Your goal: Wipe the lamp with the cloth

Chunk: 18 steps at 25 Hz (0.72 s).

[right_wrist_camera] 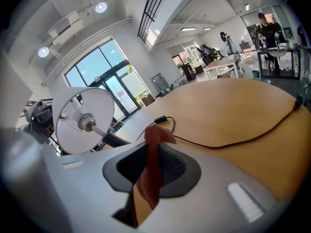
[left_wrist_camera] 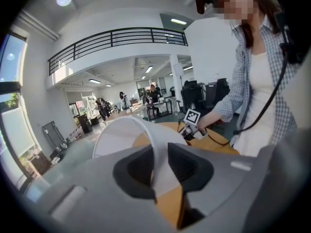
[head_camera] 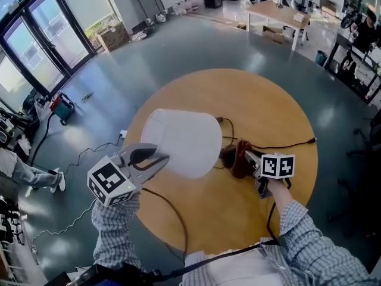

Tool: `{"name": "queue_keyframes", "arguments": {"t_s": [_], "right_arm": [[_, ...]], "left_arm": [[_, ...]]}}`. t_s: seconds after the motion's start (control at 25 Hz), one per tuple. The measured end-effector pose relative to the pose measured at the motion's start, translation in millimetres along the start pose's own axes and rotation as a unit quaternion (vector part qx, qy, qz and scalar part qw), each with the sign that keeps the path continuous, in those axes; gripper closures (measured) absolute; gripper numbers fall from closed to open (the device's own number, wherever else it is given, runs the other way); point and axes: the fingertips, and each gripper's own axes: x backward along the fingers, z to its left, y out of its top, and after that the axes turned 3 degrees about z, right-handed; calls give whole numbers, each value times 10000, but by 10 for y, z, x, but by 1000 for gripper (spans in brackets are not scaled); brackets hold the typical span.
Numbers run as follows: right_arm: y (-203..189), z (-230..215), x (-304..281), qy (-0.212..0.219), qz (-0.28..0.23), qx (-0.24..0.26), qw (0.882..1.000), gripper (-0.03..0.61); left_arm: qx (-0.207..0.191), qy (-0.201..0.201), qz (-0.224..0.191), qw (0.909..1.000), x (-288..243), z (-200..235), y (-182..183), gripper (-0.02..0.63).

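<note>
The lamp's white shade (head_camera: 181,142) is tilted over the round wooden table (head_camera: 262,100). My left gripper (head_camera: 159,159) is shut on the shade's rim at its near left side. In the left gripper view the thin shade wall (left_wrist_camera: 154,149) runs between the two pads of that gripper (left_wrist_camera: 160,166). My right gripper (head_camera: 247,158) is just right of the shade, low over the table, shut on a rust-brown cloth (head_camera: 240,158). The cloth (right_wrist_camera: 151,174) hangs pinched between its pads (right_wrist_camera: 150,166). The right gripper view looks into the shade's open end (right_wrist_camera: 83,121), where the socket shows.
A black power cord (head_camera: 286,143) with an inline switch (right_wrist_camera: 160,119) trails across the table behind the right gripper. Another cable (head_camera: 172,210) loops over the table's near edge. Beyond the table are grey floor, floor cables (head_camera: 77,159) and glass doors (head_camera: 36,46).
</note>
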Motion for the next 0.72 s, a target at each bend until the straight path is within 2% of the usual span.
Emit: {"name": "queue_keyframes", "arguments": {"t_s": [0.16,0.4,0.52,0.72], "right_arm": [[173,565,-56,701,-209,84,9973,511],[412,1259,-102,1612,-443,181,9858,511],[352,1219,-146,1543,-280,245,9873,511],[-102,737,-187,895,256,177,9955,511]], "left_arm": [[-94,51,40,9999,-20,-10,52,528],[-308,233,91,9992,-70,39,116,520],[-590,425,65,9973,-122,88,179,514],[-817,406,130,9957,-186,40,257,517]]}}
